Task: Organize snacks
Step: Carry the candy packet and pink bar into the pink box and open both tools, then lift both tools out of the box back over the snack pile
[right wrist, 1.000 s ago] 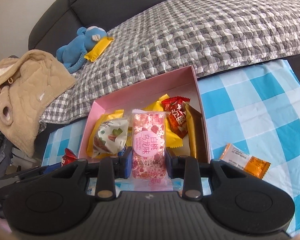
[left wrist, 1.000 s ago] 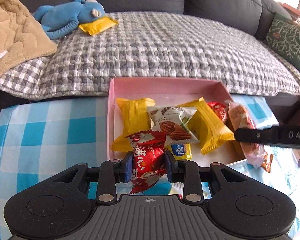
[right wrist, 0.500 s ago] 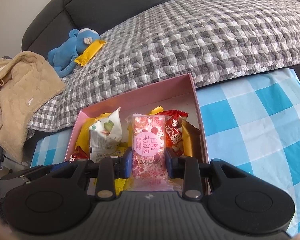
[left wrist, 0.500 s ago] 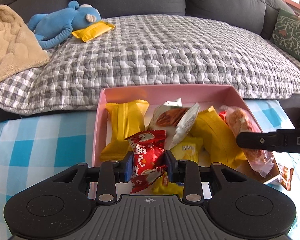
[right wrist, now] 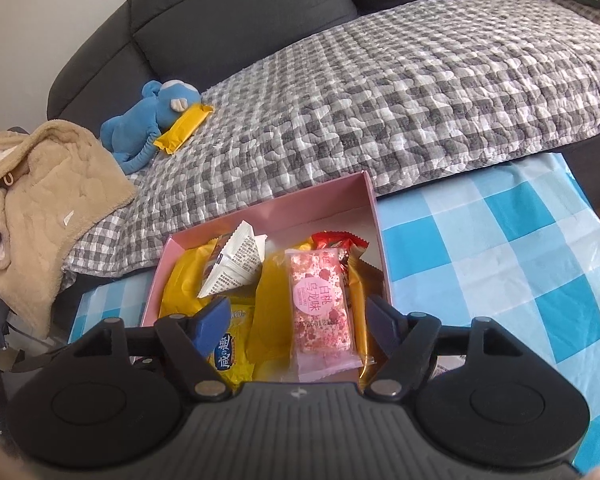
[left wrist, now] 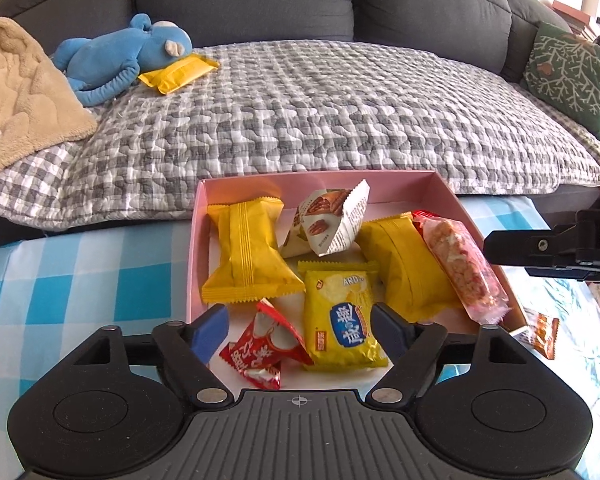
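Observation:
A pink box (left wrist: 320,184) on the blue checked table holds several snack packets. My left gripper (left wrist: 300,326) is open over its near end; a red packet (left wrist: 262,350) lies loose between its fingers beside a yellow chip packet (left wrist: 342,320). My right gripper (right wrist: 296,320) is open over the same box (right wrist: 312,200); a pink packet (right wrist: 320,300) lies between its fingers on the other snacks. That pink packet shows in the left wrist view (left wrist: 460,264) along the box's right wall. A small orange packet (left wrist: 544,332) lies on the table right of the box.
A grey sofa with a checked quilt (left wrist: 320,100) stands behind the table. On it lie a blue plush monkey (left wrist: 124,56), a yellow packet (left wrist: 180,74), a tan blanket (left wrist: 16,92) and a green cushion (left wrist: 568,72). The right gripper's side (left wrist: 556,246) reaches in from the right.
Both grippers have opened. The red packet dropped from the left gripper and the pink packet from the right one, both into the pink box.

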The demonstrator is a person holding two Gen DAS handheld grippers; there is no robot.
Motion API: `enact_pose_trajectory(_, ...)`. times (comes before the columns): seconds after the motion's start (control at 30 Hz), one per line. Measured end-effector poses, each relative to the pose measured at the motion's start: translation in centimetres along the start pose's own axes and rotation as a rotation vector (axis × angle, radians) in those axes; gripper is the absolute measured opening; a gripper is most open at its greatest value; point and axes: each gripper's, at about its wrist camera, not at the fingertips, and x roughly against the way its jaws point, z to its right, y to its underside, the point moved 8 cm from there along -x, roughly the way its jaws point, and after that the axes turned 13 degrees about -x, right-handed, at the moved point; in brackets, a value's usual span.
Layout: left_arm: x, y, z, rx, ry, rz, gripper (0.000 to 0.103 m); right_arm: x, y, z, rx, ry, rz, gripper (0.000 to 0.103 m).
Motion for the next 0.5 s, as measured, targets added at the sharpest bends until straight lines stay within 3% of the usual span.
enact_pose_trajectory(0.5, 6.2, 5.1, 1.3, 0.002, 0.000, -0.027, 0.091, 4.6, 4.6, -0.8, 0.113, 0.055, -0.021, 0.093)
